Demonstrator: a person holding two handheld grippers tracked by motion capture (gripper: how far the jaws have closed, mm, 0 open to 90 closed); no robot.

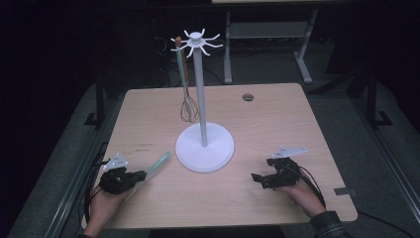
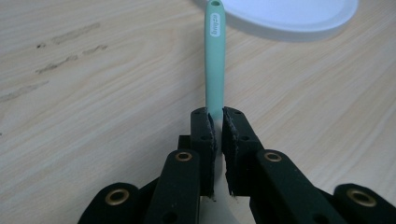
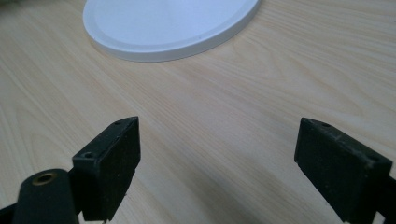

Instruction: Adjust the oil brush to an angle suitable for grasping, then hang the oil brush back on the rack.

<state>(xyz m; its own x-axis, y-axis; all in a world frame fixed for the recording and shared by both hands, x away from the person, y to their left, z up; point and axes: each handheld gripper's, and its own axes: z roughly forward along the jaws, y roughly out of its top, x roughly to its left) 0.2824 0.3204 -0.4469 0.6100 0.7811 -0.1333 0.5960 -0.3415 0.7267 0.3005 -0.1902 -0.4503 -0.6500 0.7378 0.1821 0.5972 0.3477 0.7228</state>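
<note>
Right now my left gripper [image 2: 215, 116] is clamped on a mint-green utensil handle [image 2: 215, 56], low over the table [image 1: 148, 119] at its near-left part. From the high view the handle [image 1: 158, 162] slants up toward the white stand's base [image 1: 204, 147], its tip just short of the rim. My right gripper [image 3: 217, 158] rests on the table near the right, jaws wide apart with nothing between them. A whisk [image 1: 187, 106] hangs from the stand's hooks [image 1: 196, 42].
</note>
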